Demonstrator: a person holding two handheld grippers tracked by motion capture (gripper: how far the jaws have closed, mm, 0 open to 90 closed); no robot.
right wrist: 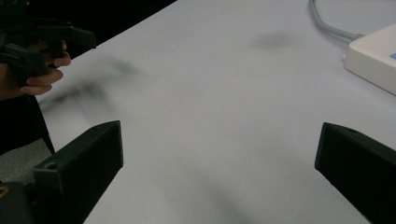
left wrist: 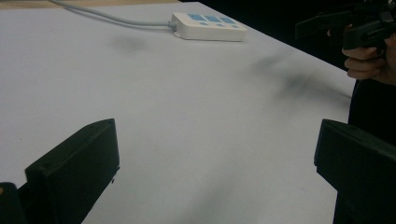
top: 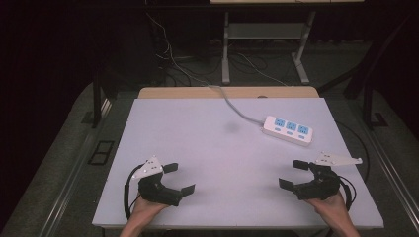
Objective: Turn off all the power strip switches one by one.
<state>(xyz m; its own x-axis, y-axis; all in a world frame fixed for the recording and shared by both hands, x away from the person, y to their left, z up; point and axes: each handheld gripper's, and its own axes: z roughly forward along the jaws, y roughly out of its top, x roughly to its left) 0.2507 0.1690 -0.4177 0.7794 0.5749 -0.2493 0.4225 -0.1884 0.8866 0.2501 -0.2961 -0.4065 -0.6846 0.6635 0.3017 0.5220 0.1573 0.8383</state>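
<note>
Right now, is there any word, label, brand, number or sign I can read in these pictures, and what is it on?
None can be read.
Power strip: three blue socket faces, no print legible; any marking is too small and blurred.
White table: no print, a faint dark smudge.

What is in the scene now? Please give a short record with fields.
surface: white table
thing: white power strip with three blue sockets, at the far right, flat
cable: grey cable, runs from the strip to the far edge
left gripper: open, holds nothing, near left
right gripper: open, holds nothing, near right
contact: neither gripper touches the strip
</note>
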